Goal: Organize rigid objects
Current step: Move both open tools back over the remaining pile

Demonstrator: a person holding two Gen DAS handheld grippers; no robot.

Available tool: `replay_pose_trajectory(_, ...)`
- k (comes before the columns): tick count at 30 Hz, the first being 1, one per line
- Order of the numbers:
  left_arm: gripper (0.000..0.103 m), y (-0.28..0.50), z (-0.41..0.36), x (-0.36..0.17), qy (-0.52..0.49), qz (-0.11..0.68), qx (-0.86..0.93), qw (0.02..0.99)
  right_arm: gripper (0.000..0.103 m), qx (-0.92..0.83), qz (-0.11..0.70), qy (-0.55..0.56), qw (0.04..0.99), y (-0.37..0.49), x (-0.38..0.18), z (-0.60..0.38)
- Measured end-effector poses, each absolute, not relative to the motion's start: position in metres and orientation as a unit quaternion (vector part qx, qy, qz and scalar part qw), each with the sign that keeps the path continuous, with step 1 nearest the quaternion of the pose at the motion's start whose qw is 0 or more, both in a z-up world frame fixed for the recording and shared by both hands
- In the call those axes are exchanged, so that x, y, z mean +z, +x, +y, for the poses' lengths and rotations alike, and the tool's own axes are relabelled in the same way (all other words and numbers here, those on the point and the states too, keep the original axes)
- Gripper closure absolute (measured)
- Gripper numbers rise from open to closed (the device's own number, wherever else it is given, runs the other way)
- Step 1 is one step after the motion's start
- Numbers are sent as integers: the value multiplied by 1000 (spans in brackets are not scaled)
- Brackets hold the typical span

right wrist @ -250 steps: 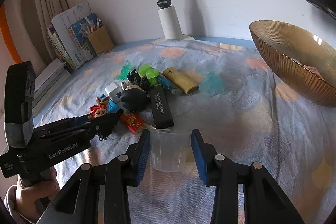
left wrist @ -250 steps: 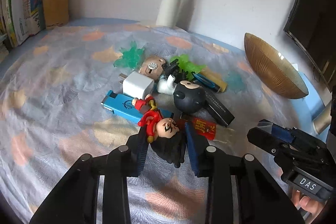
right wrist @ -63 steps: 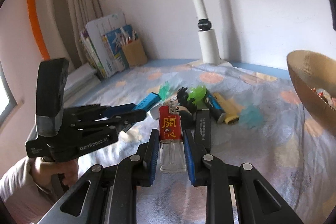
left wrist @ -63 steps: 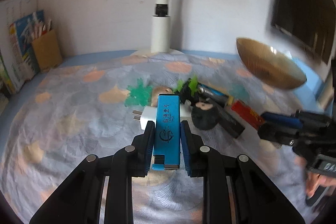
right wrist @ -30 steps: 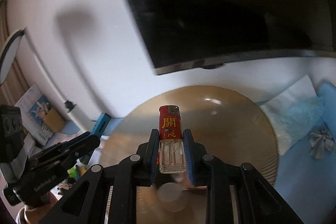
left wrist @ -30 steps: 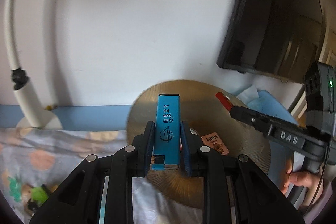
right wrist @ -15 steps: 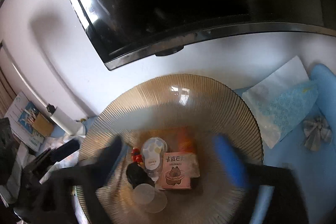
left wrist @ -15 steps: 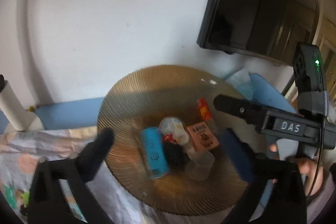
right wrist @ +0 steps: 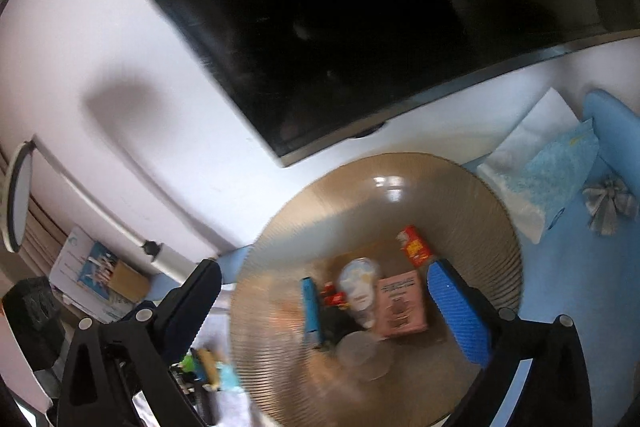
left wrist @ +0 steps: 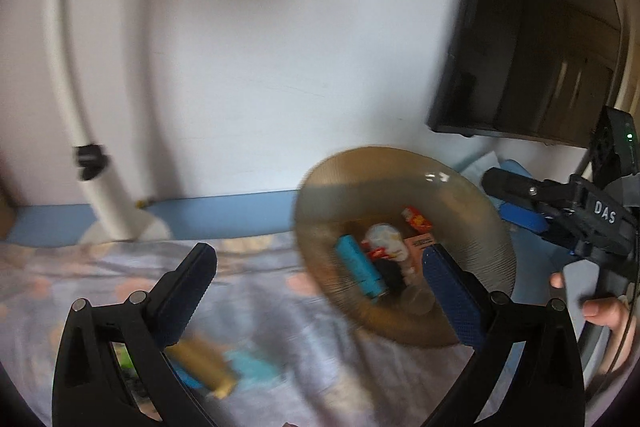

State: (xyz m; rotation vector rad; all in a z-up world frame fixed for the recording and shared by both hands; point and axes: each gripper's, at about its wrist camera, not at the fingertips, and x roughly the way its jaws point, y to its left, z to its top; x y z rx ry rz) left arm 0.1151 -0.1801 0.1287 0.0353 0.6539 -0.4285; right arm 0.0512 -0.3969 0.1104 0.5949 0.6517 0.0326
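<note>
"DAS" reads on the right gripper [left wrist: 516, 201]; both it and the left gripper [left wrist: 320, 291] gape empty. The ribbed amber glass bowl [right wrist: 460, 187] holds a blue lighter [right wrist: 311, 311], red lighter [right wrist: 414, 245] and pink card [right wrist: 401, 303], lettering blurred

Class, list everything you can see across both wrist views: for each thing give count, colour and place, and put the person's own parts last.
bowl: one, amber, ribbed, near the wall.
blue lighter: one, in the bowl, left side.
red lighter: one, in the bowl, far side.
pink card: one, in the bowl.
clear cup: one, in the bowl, near side.
lamp: one, white, by the wall.
monitor: one, black, above the bowl.
tissue pack: one, blue and white, right of the bowl.
left gripper: open, empty.
right gripper: open, empty.
</note>
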Motion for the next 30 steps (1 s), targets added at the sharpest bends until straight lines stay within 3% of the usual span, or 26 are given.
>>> replay_pose_trajectory(8, 0, 101, -93, 150, -1, 320, -145, 936, 0, 59, 316, 241, 916, 41, 131, -315)
replay_pose_trajectory(15, 0, 83, -12, 132, -16, 341, -80, 936, 0, 105, 336, 173, 920, 34, 123, -232)
replay_pose_trajectory(22, 0, 77, 42, 87, -33, 387, -30, 921, 0, 151, 387, 78, 906, 30, 79, -153)
replay_pose_trajectory(30, 0, 85, 47, 35, -21, 432, -29, 901, 0, 155, 435, 13, 887, 28, 24, -113)
